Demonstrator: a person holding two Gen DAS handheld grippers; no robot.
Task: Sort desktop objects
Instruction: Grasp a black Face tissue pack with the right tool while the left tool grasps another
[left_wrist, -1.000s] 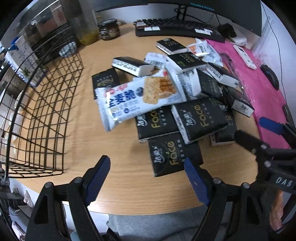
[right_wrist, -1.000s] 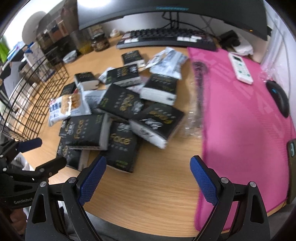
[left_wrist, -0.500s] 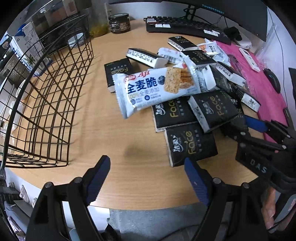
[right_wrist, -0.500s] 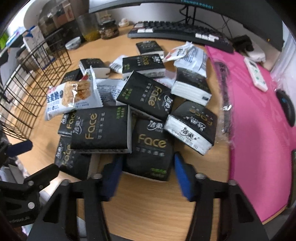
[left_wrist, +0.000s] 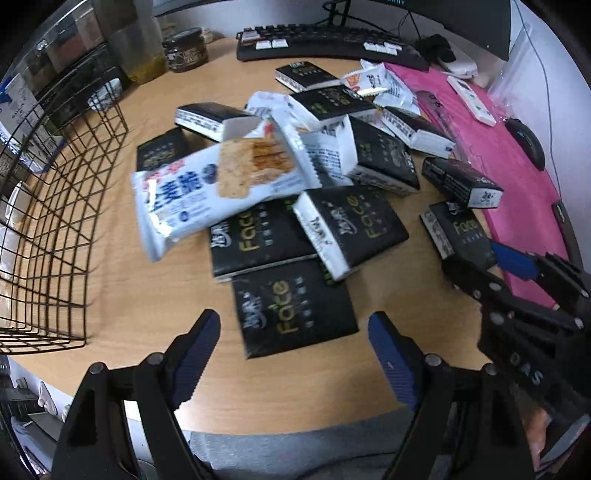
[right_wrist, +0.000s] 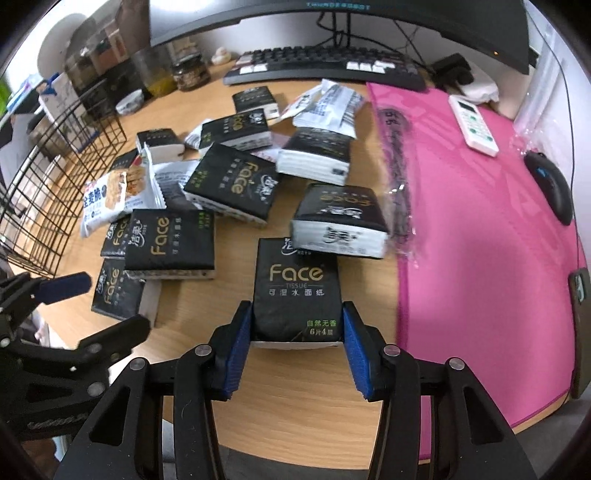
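Wooden desk (right_wrist: 295, 398), monitor and keyboard (right_wrist: 325, 68) at the back, pink mat (right_wrist: 480, 229) along the right side, black wire basket (left_wrist: 55, 240) at the left edge.

Right gripper (right_wrist: 297, 350): jaws closing on a black tissue pack (right_wrist: 295, 291) marked "Face"; blue pads pressed to both sides of its near end. The pack lies at the front of the pile, its far end under or against another tissue pack (right_wrist: 340, 221); whether it has left the desk cannot be told.

Left gripper (left_wrist: 291, 354): wide, nothing between the fingers. It hangs over the near edge of the pile, another black pack (left_wrist: 291, 306) lying just ahead of its tips.

Pile: a dozen or so black tissue packs, overlapping and askew, mid-desk. A white snack bag (left_wrist: 214, 188) with a cracker picture lies on the left part of the heap; more white wrappers (right_wrist: 328, 107) sit near the keyboard.

Progress, judged: early. The visible part of the basket shows no packs or bags inside; one pack is under grip, all others unsorted. Left to do: move the gripped pack to its place, then the remaining packs and snack wrappers, presumably separated by kind.
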